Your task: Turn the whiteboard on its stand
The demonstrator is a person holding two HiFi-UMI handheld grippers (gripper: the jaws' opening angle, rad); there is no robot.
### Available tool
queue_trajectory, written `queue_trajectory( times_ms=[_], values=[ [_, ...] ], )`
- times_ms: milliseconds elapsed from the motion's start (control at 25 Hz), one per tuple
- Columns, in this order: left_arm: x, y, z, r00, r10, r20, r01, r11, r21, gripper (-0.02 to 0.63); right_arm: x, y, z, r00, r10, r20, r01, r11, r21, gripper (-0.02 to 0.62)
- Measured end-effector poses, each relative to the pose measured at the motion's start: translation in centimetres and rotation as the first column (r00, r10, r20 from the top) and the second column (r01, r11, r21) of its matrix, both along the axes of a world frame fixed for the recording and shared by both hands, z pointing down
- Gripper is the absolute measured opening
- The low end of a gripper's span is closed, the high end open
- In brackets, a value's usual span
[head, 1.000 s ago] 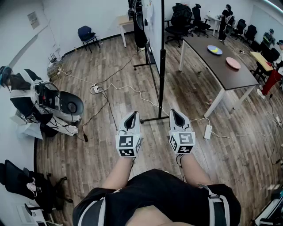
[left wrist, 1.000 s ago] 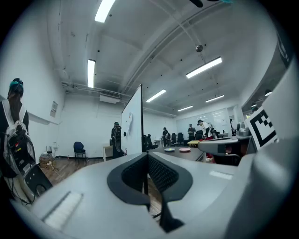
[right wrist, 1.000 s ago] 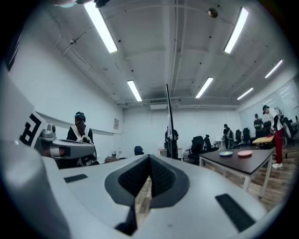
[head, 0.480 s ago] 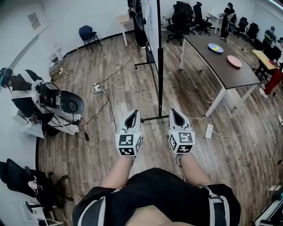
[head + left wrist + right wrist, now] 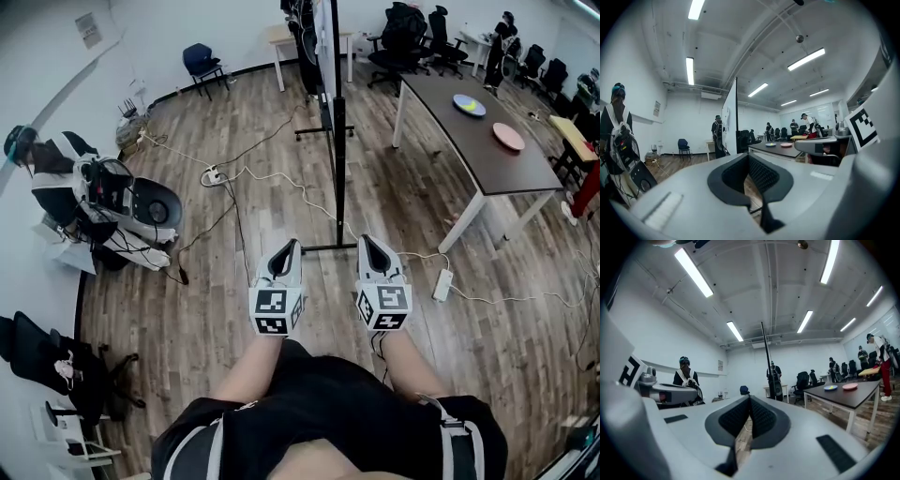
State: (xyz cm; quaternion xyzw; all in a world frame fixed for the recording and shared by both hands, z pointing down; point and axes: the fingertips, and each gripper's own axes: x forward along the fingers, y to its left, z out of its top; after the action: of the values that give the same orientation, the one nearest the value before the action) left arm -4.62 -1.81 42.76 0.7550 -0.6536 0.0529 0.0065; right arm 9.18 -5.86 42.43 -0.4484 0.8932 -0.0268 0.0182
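The whiteboard (image 5: 325,37) stands edge-on ahead of me on a black wheeled stand (image 5: 339,159). Its near foot (image 5: 328,249) rests on the wood floor just beyond my grippers. My left gripper (image 5: 287,249) and right gripper (image 5: 371,246) are side by side at waist height, both shut and empty, on either side of that foot and not touching the stand. In the left gripper view the board (image 5: 731,117) shows as a tall white panel beyond the closed left gripper (image 5: 749,160). In the right gripper view the board (image 5: 767,355) is a thin dark line beyond the shut right gripper (image 5: 750,401).
A long dark table (image 5: 469,141) with two plates stands to the right. Cables and power strips (image 5: 441,283) trail over the floor near the stand. A person (image 5: 52,164) with equipment is at the left wall. Office chairs (image 5: 405,33) and more people fill the far end.
The head view has shifted slightly, so the room sits a little differently in frame. Both grippers keep the same shut pose side by side.
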Motion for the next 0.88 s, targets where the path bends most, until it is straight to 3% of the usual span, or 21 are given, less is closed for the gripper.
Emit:
queue_trajectory(
  times_ms=[440,880],
  values=[
    [2.6,-2.8,-1.9,0.999,0.024,0.049,-0.027,0.998,0.060,0.006,1.2,-2.3,-0.6,1.000,-0.009,-0.001,0.009,0.999,0.035,0.005],
    [0.8,-10.1,-1.4,1.000,0.009,-0.018,-0.007,0.998,0.065,0.006,-0.5,-9.2,-0.4,0.998,-0.014,-0.068,0.017,0.998,0.054,0.005]
  ],
)
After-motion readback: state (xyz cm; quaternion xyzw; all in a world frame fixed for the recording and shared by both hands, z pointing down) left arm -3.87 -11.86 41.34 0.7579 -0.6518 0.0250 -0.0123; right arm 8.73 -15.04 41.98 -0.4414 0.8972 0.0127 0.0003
